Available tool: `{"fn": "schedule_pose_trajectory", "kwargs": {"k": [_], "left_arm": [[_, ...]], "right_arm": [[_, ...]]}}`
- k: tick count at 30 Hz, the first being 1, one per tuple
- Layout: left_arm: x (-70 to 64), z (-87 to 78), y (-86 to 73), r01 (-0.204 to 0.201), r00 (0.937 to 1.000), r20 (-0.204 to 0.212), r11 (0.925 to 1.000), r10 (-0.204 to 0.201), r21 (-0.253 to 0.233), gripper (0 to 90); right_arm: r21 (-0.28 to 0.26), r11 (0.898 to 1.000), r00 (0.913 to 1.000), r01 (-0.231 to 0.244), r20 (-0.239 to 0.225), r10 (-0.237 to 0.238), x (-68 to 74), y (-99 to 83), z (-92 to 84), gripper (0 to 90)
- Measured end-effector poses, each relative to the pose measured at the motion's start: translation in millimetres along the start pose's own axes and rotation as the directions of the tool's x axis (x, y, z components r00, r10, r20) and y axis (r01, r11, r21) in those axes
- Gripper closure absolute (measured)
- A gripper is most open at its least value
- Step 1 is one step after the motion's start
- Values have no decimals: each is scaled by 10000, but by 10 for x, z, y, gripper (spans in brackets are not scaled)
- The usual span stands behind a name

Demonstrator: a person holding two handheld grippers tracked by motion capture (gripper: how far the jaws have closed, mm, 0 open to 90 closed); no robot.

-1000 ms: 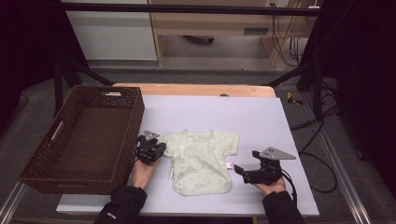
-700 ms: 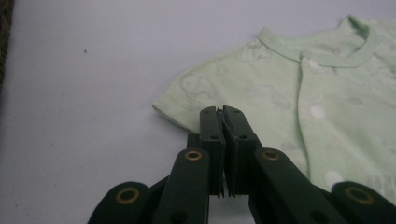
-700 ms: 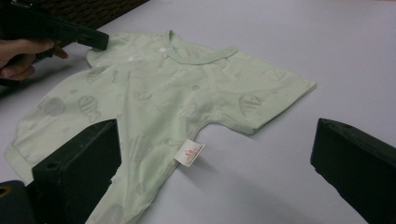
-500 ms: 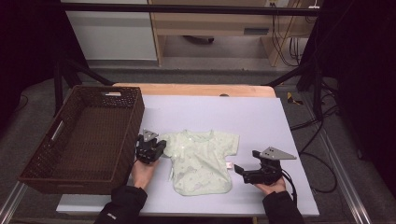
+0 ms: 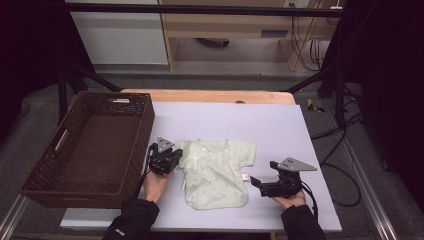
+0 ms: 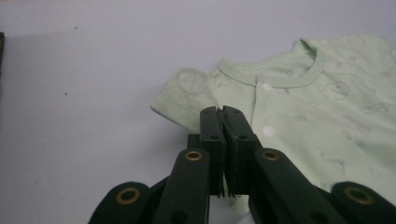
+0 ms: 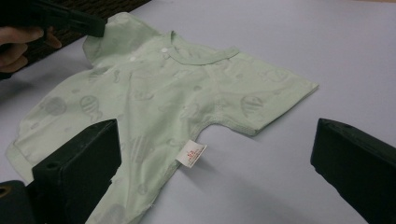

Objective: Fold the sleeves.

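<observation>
green baby shirt (image 5: 216, 172) flat mid-table, right of basket (image 5: 75, 150) | left gripper (image 5: 165, 159) at shirt's left sleeve, jaws closed, fabric pinch unclear | right gripper (image 5: 261, 183) jaws wide apart, holding nothing, beside shirt's right hem

Looks like a lab/recording setup: pale table (image 5: 280, 125) w/ black frame poles (image 5: 70, 85) either side, loose cables (image 5: 305, 50) on grey floor behind table, plain wood bench (image 5: 225, 25) further back.

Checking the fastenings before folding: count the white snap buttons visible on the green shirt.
2 on the shirt: one snap button below the collar, another lower down the placket; the left gripper may hide more.
</observation>
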State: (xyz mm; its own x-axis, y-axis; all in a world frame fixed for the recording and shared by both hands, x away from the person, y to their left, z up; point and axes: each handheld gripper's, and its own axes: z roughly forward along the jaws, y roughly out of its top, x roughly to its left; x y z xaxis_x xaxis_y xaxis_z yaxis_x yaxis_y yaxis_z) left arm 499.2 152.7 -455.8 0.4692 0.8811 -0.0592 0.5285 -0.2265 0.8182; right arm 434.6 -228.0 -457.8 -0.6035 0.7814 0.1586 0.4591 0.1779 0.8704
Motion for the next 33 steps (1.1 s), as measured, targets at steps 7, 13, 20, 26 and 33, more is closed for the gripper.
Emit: {"fn": "schedule_pose_trajectory", "kwargs": {"k": [7, 13, 20, 26, 33], "left_arm": [[-96, -24, 82, -189, 9995, 236, 9998, 189, 29, 866], [-221, 48, 114, -472, 9981, 405, 9986, 462, 246, 866], [-350, 162, 120, -662, 9958, 663, 9967, 629, 479, 865], [-405, 270, 70, -792, 9948, 701, 9937, 737, 788, 864], [-424, 295, 44, -829, 9897, 1228, 9940, 738, 710, 814]], "right_arm": [[22, 10000, 10000, 24, 13, -24, 5, -3, 5, 23], [63, 10000, 10000, 44, 8, -45, 3, -3, 3, 22], [79, 10000, 10000, 44, -5, -44, 8, -5, 8, 22], [93, 9999, 10000, 37, -13, -37, 10, -6, 9, 22], [85, 10000, 10000, 45, -14, -45, 9, -5, 8, 22]]}}
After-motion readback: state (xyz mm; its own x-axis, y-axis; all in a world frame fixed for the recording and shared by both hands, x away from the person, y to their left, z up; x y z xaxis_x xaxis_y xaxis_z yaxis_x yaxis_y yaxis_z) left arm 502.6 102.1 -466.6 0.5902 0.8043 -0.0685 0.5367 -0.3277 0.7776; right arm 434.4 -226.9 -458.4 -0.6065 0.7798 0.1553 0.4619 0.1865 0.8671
